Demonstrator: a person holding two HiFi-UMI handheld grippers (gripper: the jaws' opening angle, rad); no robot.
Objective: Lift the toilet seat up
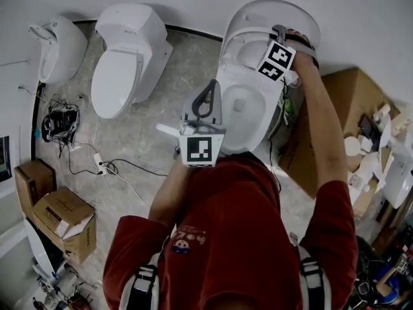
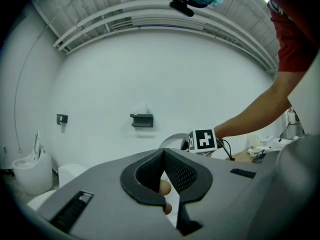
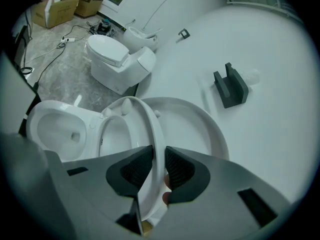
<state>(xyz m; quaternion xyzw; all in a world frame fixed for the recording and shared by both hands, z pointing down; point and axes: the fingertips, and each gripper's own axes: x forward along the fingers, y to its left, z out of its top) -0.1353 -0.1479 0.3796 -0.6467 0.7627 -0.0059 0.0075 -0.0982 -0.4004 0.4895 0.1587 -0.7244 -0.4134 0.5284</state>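
The white toilet's bowl (image 1: 242,112) lies open below me, and its lid (image 1: 274,8) leans back on the wall. My right gripper (image 1: 279,32) is shut on the rim of the toilet seat (image 1: 248,47), which is tilted up near the lid. In the right gripper view the seat (image 3: 150,126) stands almost on edge between the pads of my right gripper (image 3: 159,166), with the lid (image 3: 200,126) behind and the bowl (image 3: 55,129) to the left. My left gripper (image 1: 210,90) hovers by the bowl's left side, shut with nothing held; in its own view the left gripper (image 2: 163,151) has its tips together.
A second toilet (image 1: 126,60) with its lid down stands to the left, and another white fixture (image 1: 58,47) beyond it. Cables (image 1: 61,124) and cardboard boxes (image 1: 64,221) lie on the floor at left. A brown box (image 1: 342,108) sits right of the toilet. A dark bracket (image 3: 230,86) is on the wall.
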